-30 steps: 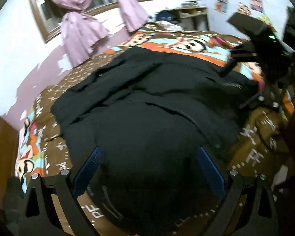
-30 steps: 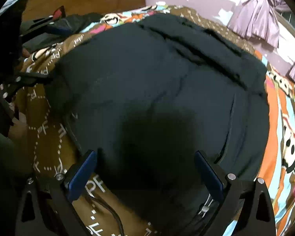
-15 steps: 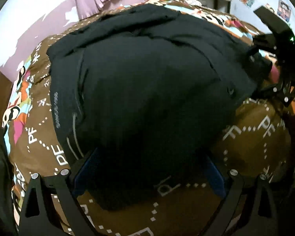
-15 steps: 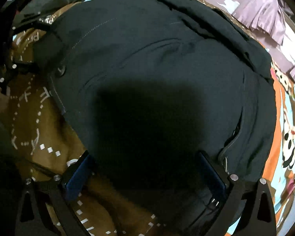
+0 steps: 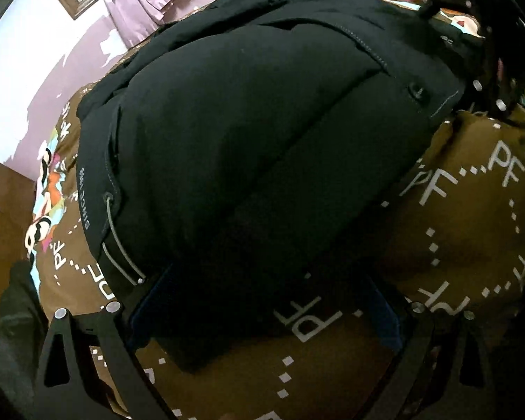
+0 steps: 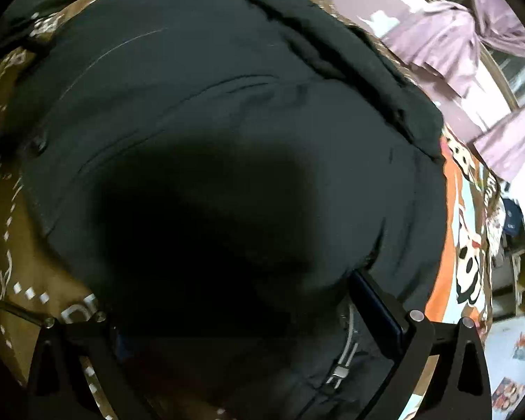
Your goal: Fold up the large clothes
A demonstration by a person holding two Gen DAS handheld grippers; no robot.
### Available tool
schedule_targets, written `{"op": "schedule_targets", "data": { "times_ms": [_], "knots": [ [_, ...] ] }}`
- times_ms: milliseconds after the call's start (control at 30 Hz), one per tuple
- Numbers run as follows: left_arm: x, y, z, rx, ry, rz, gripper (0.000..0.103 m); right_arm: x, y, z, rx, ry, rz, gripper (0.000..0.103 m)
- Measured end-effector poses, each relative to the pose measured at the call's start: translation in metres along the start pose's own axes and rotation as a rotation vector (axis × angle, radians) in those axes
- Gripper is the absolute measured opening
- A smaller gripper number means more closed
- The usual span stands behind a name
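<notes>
1. Black, padded and bulky, a large winter jacket (image 5: 262, 133) lies spread over a brown bedspread printed with white "PF" letters (image 5: 472, 217); from my left wrist camera it fills most of the view.
2. My left gripper (image 5: 262, 318) sits low at the jacket's near edge, its jaws spread wide apart, with a dark fold of the fabric lying between the two blue-padded fingers (image 5: 385, 318).
3. A grey elastic drawcord (image 5: 120, 245) loops along the jacket's hem on the left side of that view, beside small printed lettering.
4. From my right wrist camera, the same jacket (image 6: 227, 122) covers nearly everything, and a deep shadow falls on its near part.
5. My right gripper (image 6: 245, 325) has its jaws standing wide apart too, with jacket fabric bunched between them; only the right-hand blue finger (image 6: 378, 308) shows clearly, the other is lost in the dark.
6. Lilac curtains (image 6: 465, 42) hang tied at a window beyond the bed, and an orange cartoon-patterned blanket (image 6: 462, 245) lies just beside the jacket's far side.
</notes>
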State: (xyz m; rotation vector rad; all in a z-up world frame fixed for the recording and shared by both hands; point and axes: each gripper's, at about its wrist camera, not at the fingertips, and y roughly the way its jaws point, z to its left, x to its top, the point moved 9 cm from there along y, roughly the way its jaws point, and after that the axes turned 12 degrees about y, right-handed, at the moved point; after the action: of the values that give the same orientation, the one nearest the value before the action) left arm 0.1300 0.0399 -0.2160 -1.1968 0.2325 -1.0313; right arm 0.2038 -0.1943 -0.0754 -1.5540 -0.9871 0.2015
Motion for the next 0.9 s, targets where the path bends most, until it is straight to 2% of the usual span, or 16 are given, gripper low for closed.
{"op": "schedule_targets", "data": {
  "times_ms": [133, 233, 367, 533, 633, 700, 800, 833, 900],
  "knots": [
    [-0.001, 0.003, 0.005, -0.025, -0.003, -0.023, 0.096, 0.011, -0.016, -0.010, 0.011, 0.078, -0.073, 0.103],
    [-0.002, 0.003, 0.009, -0.014, 0.020, -0.024, 0.096, 0.025, -0.029, -0.020, 0.007, 0.123, -0.126, 0.103],
    [-0.003, 0.002, 0.007, 0.010, 0.054, -0.018, 0.096, 0.038, -0.035, -0.028, 0.033, 0.157, -0.134, 0.103],
    [-0.006, 0.005, 0.009, -0.006, 0.047, -0.012, 0.093, 0.036, -0.039, -0.023, 0.086, 0.190, -0.105, 0.103],
    [-0.007, 0.007, 0.013, 0.013, 0.048, 0.007, 0.075, 0.033, -0.040, -0.022, 0.090, 0.186, -0.110, 0.103],
    [-0.007, 0.007, 0.019, 0.019, 0.033, 0.011, 0.059, 0.033, -0.042, -0.021, 0.091, 0.190, -0.117, 0.103],
    [-0.004, -0.002, 0.026, -0.018, -0.045, -0.041, 0.044, 0.038, -0.046, -0.026, 0.104, 0.208, -0.132, 0.103],
    [-0.003, -0.004, 0.029, -0.026, -0.051, -0.056, 0.042, 0.042, -0.049, -0.028, 0.108, 0.216, -0.142, 0.102],
    [0.003, -0.010, 0.033, -0.028, -0.035, -0.079, 0.030, 0.048, -0.055, -0.032, 0.100, 0.224, -0.168, 0.102]
  ]
}}
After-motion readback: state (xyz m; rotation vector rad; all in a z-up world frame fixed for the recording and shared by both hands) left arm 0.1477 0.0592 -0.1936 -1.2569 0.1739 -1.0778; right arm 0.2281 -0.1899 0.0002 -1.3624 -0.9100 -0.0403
